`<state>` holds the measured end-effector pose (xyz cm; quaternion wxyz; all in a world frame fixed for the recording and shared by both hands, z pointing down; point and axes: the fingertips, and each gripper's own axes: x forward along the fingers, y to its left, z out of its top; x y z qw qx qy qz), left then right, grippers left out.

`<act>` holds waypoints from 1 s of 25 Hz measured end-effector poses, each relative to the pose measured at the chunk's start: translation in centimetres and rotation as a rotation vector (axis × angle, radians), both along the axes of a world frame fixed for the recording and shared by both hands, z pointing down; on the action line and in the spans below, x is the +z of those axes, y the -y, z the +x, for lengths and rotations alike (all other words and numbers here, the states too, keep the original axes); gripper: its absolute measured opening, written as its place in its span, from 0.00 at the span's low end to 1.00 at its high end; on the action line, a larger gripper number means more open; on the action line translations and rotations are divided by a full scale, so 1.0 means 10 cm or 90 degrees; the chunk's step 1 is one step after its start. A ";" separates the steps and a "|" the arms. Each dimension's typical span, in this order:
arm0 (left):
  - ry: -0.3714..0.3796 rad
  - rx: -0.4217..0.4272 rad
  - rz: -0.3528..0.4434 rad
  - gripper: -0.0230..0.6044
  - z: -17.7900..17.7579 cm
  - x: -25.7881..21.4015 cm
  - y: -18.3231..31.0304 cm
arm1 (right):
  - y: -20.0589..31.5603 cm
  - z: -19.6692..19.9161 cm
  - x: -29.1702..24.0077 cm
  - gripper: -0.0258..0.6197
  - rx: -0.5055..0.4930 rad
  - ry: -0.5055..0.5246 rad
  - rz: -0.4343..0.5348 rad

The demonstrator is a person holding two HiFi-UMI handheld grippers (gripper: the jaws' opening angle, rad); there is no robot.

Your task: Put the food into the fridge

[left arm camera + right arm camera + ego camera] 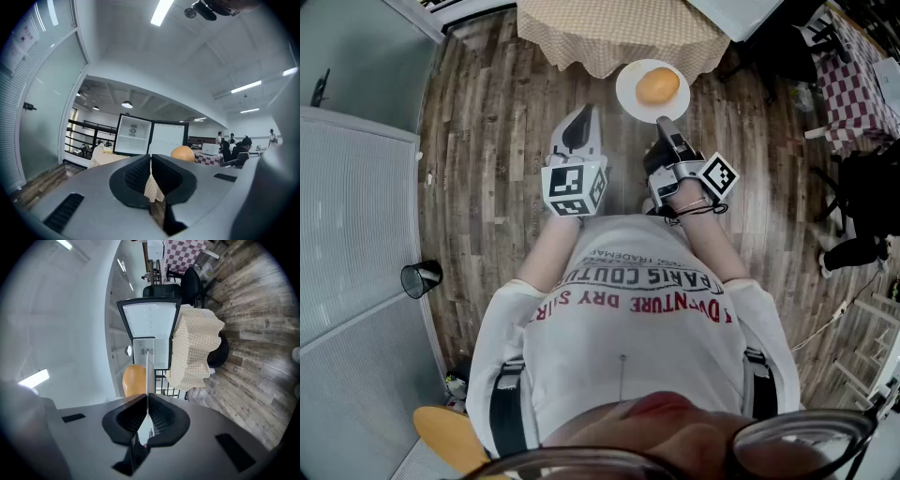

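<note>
A round orange bun lies on a white plate held out over the floor in front of me. My right gripper is shut on the plate's near rim. In the right gripper view the plate shows edge-on as a thin white line between the closed jaws, with the bun beside it. My left gripper hovers just left of the plate, shut with nothing in it. A small fridge stands with its door open on a table ahead; the bun peeks over the left gripper.
The table with a checkered cloth is right beyond the plate. A black bin stands by the glass wall at left. Dark chairs and a red-checkered table are at right. Several people sit in the far background.
</note>
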<state>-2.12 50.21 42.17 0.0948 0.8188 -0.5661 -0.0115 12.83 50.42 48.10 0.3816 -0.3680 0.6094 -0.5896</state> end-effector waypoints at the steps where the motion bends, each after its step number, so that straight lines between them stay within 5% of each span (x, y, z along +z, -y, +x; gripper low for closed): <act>1: 0.000 0.001 0.000 0.08 0.00 0.00 0.00 | 0.00 0.00 0.00 0.09 -0.002 -0.001 0.002; 25: -0.006 -0.032 -0.019 0.08 -0.13 0.11 0.04 | 0.15 -0.13 0.10 0.09 -0.047 -0.010 -0.023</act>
